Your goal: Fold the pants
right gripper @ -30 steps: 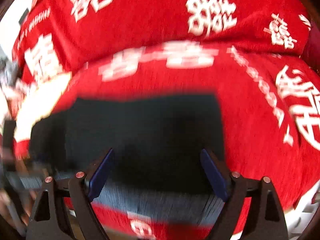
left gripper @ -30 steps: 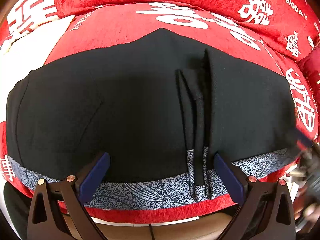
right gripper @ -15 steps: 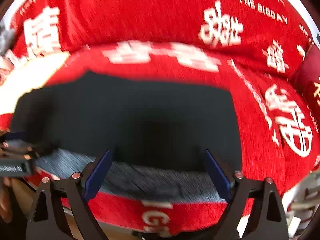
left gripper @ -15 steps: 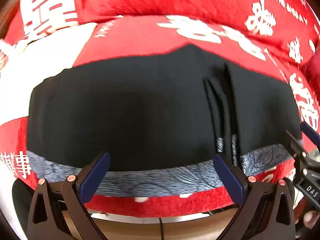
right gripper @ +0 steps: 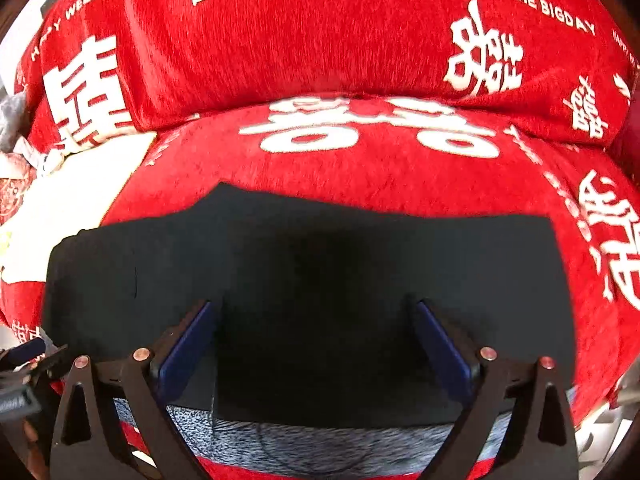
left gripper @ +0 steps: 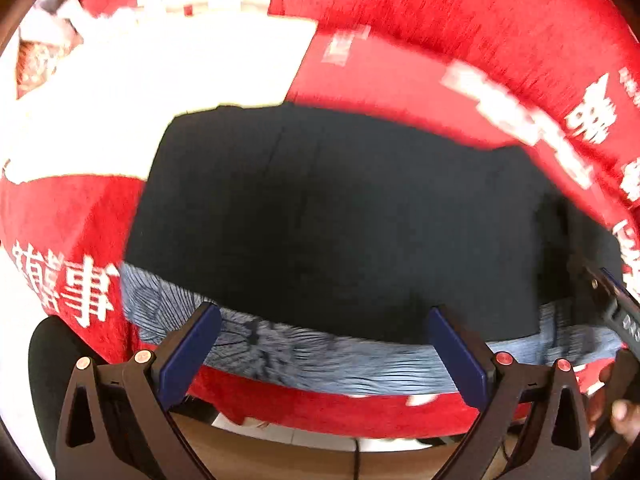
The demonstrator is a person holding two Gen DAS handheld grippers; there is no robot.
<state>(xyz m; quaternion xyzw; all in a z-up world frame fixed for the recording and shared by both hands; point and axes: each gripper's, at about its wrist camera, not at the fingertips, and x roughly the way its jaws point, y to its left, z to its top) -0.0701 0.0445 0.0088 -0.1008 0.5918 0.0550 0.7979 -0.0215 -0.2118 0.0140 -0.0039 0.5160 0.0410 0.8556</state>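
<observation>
Pants point(right gripper: 320, 280), one pair, lie flat as a dark rectangle on the red seat cushion point(right gripper: 380, 168), their near hem running along its front edge over a single blue-grey patterned band point(left gripper: 320, 356). We judge this layout keeps the hem within reach for the next fold. We hold two grippers. The left gripper point(left gripper: 320, 344) stands wide open above the near-left part of the cloth, nothing between its pads. The right gripper point(right gripper: 316, 344) is opening further over the near-right part, gripping nothing. One white cloth point(left gripper: 180, 80) lies at the cushion's far-left corner.
</observation>
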